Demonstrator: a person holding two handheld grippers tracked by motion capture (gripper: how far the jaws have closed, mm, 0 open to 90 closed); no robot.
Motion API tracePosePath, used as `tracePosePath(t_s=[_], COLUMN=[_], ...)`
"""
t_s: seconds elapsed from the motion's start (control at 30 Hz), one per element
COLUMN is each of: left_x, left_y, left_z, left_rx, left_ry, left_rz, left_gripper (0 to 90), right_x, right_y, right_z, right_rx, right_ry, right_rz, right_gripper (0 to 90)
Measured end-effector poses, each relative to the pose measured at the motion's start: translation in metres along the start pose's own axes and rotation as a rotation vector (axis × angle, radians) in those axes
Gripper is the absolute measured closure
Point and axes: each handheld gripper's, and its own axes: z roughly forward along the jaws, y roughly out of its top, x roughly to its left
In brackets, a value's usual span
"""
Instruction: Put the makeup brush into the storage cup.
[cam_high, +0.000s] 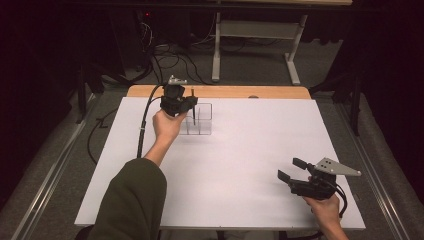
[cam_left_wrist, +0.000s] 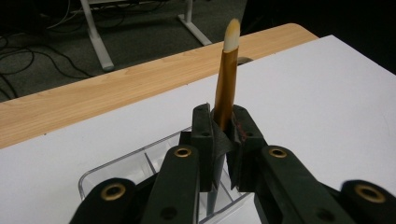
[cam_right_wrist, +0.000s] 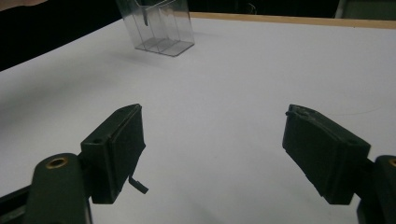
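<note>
The room is dark, with black surrounds to left and right and a grey floor (cam_high: 250, 70) running under and beyond the work area. On the far floor stands a pale metal table frame (cam_high: 255, 45), and a tangle of black cables (cam_high: 170, 60) lies to its left.

The tabletop (cam_high: 240, 92) is light wood, showing as a strip along the far edge. Nearly all of it is covered by a large white sheet (cam_high: 240, 165), plain and matte, which reaches to the near edge.

A person's left forearm in an olive sleeve (cam_high: 132, 200) comes in from the near left, and the right hand enters at the near right corner.

On the far left part of the white sheet stands a clear plastic organiser (cam_high: 202, 120) with inner dividers, upright; from the right gripper view it is seen far off, well apart from that side.

The right tool (cam_high: 292, 170) hovers over the near right of the sheet, its jaws wide apart with nothing between them.

The left tool (cam_high: 192, 102) is directly above the organiser, jaws clamped on a slim brush (cam_left_wrist: 225, 88). The brush has an orange-brown shaft and a pale tip pointing up, while its dark lower end hangs into the organiser; which compartment it is in I cannot tell.
</note>
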Motion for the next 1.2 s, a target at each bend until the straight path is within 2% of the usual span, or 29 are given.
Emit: tracePosePath(t_s=[0.27,0.33,0.37,0.4,0.43,0.47,0.63,0.7,0.73,0.8,1.2], left_x=[-0.001,-0.001,-0.001,-0.002,-0.002,-0.002,-0.002,-0.002,-0.003,-0.003,-0.003], left_y=[-0.001,-0.001,-0.001,-0.001,-0.001,-0.002,-0.003,-0.003,-0.003,-0.002,-0.006], left_z=[0.002,0.003,0.003,0.003,0.004,0.002,-0.003,-0.007,-0.009,-0.013,-0.027], left_rx=[0.015,0.023,0.027,0.033,0.039,0.036,0.011,-0.004,-0.016,-0.033,-0.066], left_ry=[-0.01,-0.016,-0.015,-0.015,-0.014,-0.007,-0.003,0.012,0.031,0.044,0.019], left_rz=[0.004,0.003,0.005,0.006,0.007,0.012,0.009,0.011,0.014,0.014,0.01], left_gripper=[79.1,72.9,61.6,57.1,57.1,49.8,41.3,36.2,36.2,33.0,29.8], right_x=[0.0,0.0,0.0,0.0,0.0,-0.001,0.0,0.001,0.0,0.0,0.001], right_y=[0.0,0.0,0.0,0.0,0.0,0.0,0.0,0.0,0.0,0.0,0.001], right_z=[0.0,0.0,0.0,0.0,0.0,0.0,0.0,0.0,0.0,0.0,-0.001], right_rx=[0.002,0.001,0.0,0.001,0.001,0.001,-0.001,-0.002,-0.002,0.0,-0.005], right_ry=[-0.002,-0.001,-0.001,-0.001,-0.001,-0.001,0.0,0.0,0.0,-0.001,-0.002], right_rz=[0.006,0.004,0.003,0.007,0.007,0.005,-0.001,0.0,0.001,0.001,-0.001], right_gripper=[22.1,22.1,22.1,22.1,22.1,22.1,22.1,22.1,22.1,22.1,22.1])
